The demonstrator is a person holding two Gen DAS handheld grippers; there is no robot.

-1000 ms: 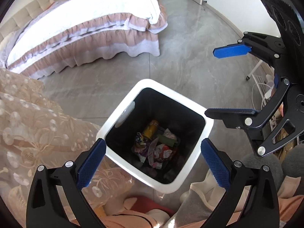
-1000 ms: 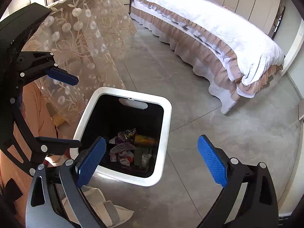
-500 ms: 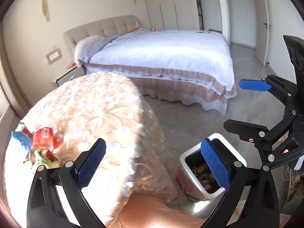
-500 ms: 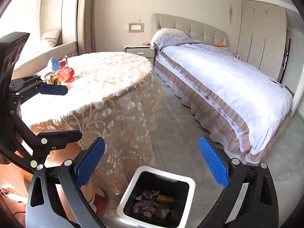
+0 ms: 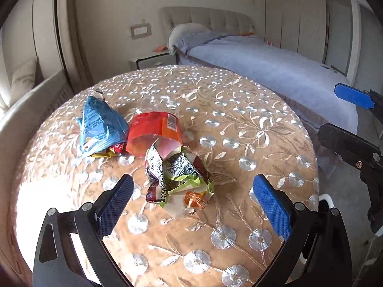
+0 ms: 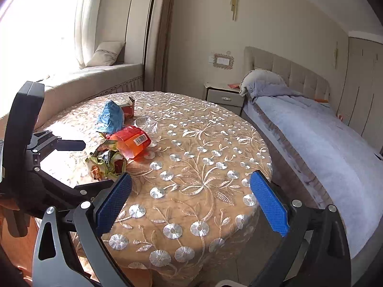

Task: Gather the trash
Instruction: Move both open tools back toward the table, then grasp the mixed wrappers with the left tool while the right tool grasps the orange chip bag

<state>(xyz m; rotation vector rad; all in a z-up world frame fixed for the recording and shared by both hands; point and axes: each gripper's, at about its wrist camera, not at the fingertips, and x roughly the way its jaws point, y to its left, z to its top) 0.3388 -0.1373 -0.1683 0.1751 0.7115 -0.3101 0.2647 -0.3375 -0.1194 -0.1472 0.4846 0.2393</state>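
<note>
Trash lies on a round table with a floral lace cloth [image 5: 239, 143]. A crumpled green and black-white wrapper pile [image 5: 177, 179] is nearest, then a red-orange wrapper [image 5: 153, 129] and a blue bag [image 5: 100, 124]. My left gripper [image 5: 194, 205] is open and empty, its fingers either side of the wrapper pile, just above the table. My right gripper [image 6: 191, 203] is open and empty over the table's near right part. In the right wrist view the wrapper pile [image 6: 105, 160], red-orange wrapper [image 6: 134, 143] and blue bag [image 6: 110, 117] lie to the left. A small red box [image 6: 128, 110] stands behind the bag.
A bed [image 5: 275, 71] with a grey-blue cover stands to the right of the table, with a nightstand [image 6: 225, 95] at its head. A cushioned window seat [image 6: 95, 79] runs along the left. The white bin's rim [image 5: 325, 198] peeks past the table's right edge.
Both grippers have swung up from over the white trash bin on the floor to the table top. The trash on the table has come into close view. Both stay open.
</note>
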